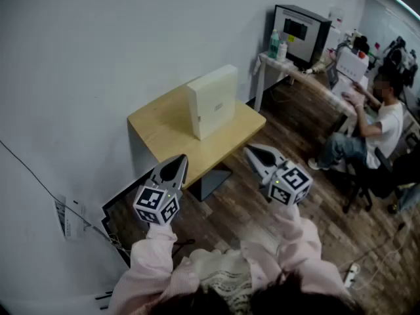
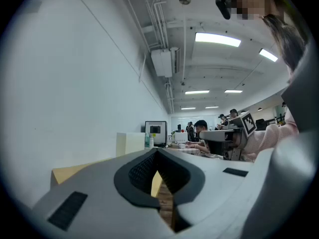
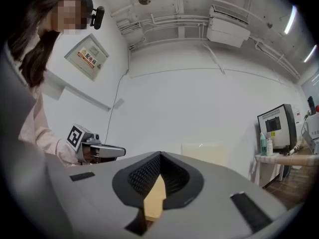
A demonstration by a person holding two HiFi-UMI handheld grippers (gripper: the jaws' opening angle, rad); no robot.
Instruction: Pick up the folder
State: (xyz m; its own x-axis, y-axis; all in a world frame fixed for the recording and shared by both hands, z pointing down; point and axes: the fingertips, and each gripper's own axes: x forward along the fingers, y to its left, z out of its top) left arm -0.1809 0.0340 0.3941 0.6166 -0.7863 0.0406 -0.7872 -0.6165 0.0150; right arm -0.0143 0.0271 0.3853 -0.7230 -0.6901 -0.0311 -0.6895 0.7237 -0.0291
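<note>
L gripper (image 1: 180, 161) – jaws clenched, empty | R gripper (image 1: 252, 152) – same | folder (image 1: 212, 102) upright on table (image 1: 157, 133), apart from both

The table (image 1: 164, 133) is pale yellow wood, and the folder (image 1: 212, 102) on it is cream-white. Below the table the floor (image 1: 295, 130) is dark brown planks; behind it the wall (image 1: 98, 44) is plain grey-white. The left gripper (image 1: 177, 163) and right gripper (image 1: 252, 153) are grey, their cubes (image 1: 157, 205) white with black squares. The sleeves (image 1: 147, 268) are pale pink.
</note>
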